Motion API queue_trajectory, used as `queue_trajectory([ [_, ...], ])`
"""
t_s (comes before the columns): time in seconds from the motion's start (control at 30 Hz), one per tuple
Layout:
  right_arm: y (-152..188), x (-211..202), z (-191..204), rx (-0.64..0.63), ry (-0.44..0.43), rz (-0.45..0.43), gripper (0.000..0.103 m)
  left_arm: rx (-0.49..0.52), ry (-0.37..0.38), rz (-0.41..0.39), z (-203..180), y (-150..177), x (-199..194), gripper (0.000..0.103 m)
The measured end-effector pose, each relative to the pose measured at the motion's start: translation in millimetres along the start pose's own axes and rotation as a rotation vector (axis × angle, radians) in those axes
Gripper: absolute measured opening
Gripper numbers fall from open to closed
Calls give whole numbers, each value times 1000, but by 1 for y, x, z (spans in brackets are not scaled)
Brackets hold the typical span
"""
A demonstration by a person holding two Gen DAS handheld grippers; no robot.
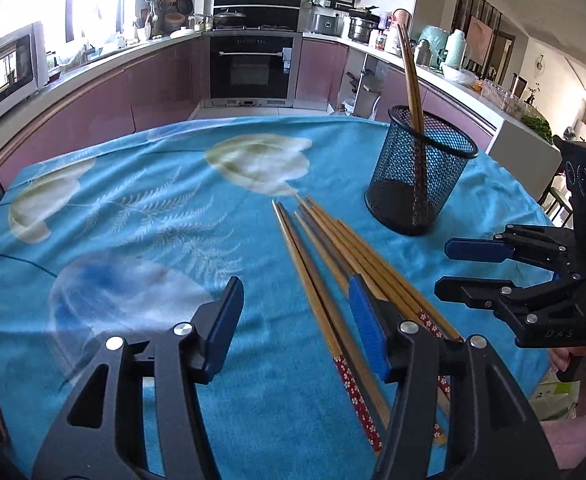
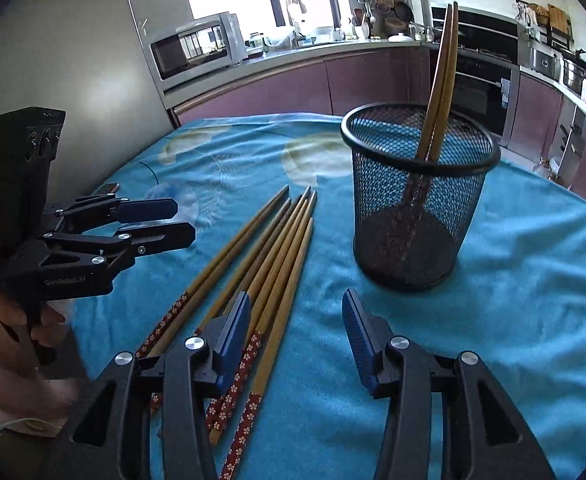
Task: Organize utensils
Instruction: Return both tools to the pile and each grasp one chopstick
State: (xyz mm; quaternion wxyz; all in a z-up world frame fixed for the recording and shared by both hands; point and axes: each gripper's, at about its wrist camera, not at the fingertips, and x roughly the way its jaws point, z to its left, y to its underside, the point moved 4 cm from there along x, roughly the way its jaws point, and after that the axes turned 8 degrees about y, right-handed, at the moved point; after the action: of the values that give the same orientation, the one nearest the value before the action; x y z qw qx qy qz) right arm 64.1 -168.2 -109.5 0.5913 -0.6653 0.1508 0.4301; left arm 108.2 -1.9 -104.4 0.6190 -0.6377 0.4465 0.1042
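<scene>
Left gripper (image 1: 297,320): jaws spread wide, nothing between them, hovering low over the blue floral tablecloth (image 1: 133,208). Its right finger overlaps the near ends of the loose chopsticks in the wrist view; contact not confirmed. In the right wrist view it sits off to the left of the bundle, apart from it.

Loose chopsticks (image 2: 269,252): a fan of bamboo sticks, red flower-patterned handles toward the person, tips pointing away toward the holder. They lie flat on the cloth, some touching or crossing one another. Exact count hard to fix.

Black mesh holder (image 2: 417,196): upright on the cloth, just right of the bundle's tips. Two chopsticks in holder (image 2: 443,80) stand leaning on the rim.

Right gripper (image 2: 297,328): also wide open, empty, left finger over the handle ends of the bundle, right finger over bare cloth near the holder base.

Judgement: sorting is partly done, most sticks not yet in. Step in hand looks like picking the next stick. Next move calls for lowering onto one stick, closing on it cleanly away from its neighbours, then tipping it upright into the holder.
</scene>
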Motion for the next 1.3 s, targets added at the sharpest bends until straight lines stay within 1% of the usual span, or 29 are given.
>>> queue_trajectory([
  [0.2,9,7,2,5,27,29,39,-4,4,32,0,11,6,52],
  [0.33,11,8,4,1,51,36,36,-5,3,46,-1,12,9,49],
  [0.5,9,11,5,-2,64,39,35,-8,2,62,0,15,12,45],
  [0.63,7,17,9,-25,105,40,28,-11,0,77,3,17,17,40],
  [0.83,1,23,4,-12,117,39,19,-4,0,80,4,15,20,41],
  [1.0,-1,26,5,-7,114,39,19,18,0,86,0,11,26,41],
  [1.2,-3,26,3,-10,111,41,19,34,-16,110,-1,9,33,29],
  [1.3,-5,28,2,-9,109,43,16,34,-16,114,1,8,34,26],
])
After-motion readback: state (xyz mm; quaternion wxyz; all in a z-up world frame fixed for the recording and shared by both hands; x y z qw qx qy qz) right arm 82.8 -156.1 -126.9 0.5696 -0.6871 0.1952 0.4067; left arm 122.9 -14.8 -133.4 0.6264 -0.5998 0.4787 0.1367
